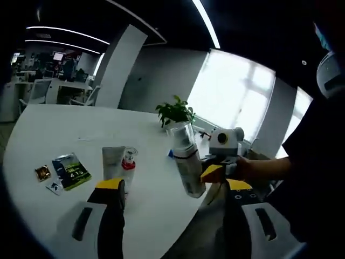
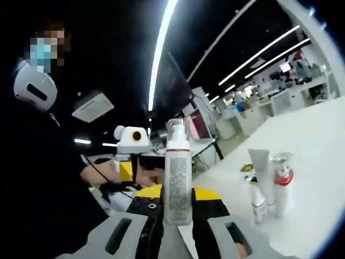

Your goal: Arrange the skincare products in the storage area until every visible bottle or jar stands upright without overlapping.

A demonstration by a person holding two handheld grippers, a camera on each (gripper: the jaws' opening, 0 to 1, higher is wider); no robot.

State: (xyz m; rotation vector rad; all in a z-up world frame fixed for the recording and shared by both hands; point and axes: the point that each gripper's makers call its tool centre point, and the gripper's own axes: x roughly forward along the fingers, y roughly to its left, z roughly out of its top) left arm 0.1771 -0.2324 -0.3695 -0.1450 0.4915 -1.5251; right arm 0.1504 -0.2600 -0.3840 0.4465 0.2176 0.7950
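My right gripper [image 2: 178, 195] is shut on a white pump bottle [image 2: 177, 175] with a clear cap, gripping its lower half. In the left gripper view that bottle [image 1: 186, 162] hangs slightly tilted over the near edge of the white table [image 1: 64, 124], with the right gripper [image 1: 211, 174] reaching in from the right. My left gripper [image 1: 175, 185] stands open, jaws wide apart, just short of the bottle. On the table stand a white tube [image 1: 112, 162] and a red-collared bottle [image 1: 128, 163]. The right gripper view adds a small white bottle [image 2: 257, 203] beside the tube [image 2: 262, 171] and the red-collared bottle [image 2: 281, 182].
A green packet [image 1: 71, 171] and two small sachets [image 1: 42, 172] lie on the table's left part. A potted plant [image 1: 175, 112] stands at the far edge. A person's dark sleeve and hand [image 1: 259, 167] fill the right side. Office desks and chairs stand far behind.
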